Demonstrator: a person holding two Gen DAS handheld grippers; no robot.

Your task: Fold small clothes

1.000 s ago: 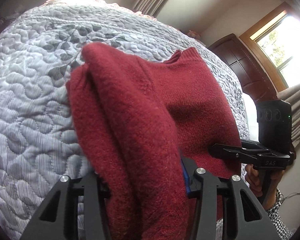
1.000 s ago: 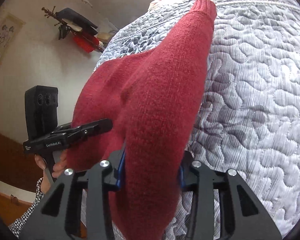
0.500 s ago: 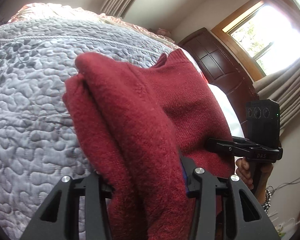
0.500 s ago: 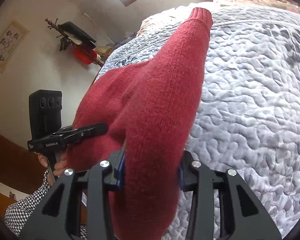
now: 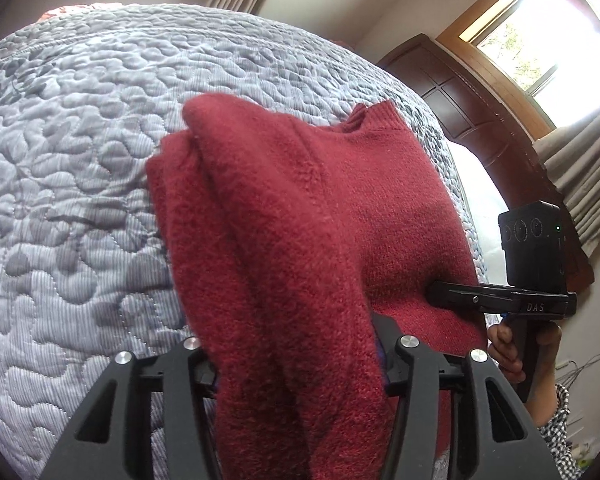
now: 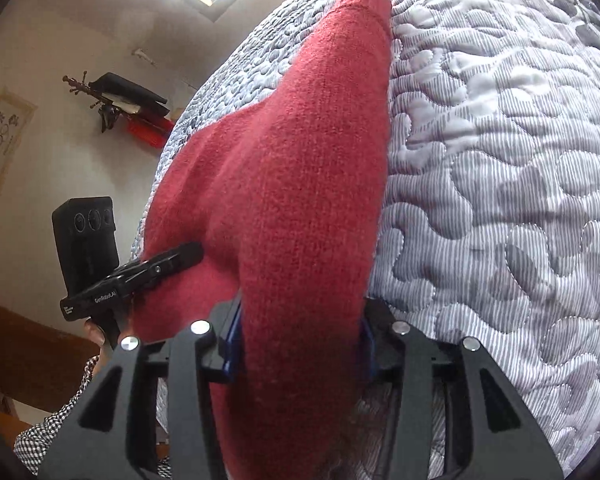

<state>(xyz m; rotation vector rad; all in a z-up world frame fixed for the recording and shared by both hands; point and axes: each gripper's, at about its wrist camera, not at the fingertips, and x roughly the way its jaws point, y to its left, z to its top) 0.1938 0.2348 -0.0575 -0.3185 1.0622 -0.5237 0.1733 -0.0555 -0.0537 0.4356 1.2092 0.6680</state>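
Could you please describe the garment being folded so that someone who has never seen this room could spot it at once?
Start at the bed, covered by a grey quilt stitched with leaf shapes. On it lies a dark red knitted sweater, its near edge pinched by the left gripper and the right gripper. It is the only garment and the only red thing on the pale quilt.

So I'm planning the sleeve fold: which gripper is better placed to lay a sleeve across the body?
Right gripper: it grips the red knit sweater's straight, cuffed sleeve; left gripper holds bunched fabric.
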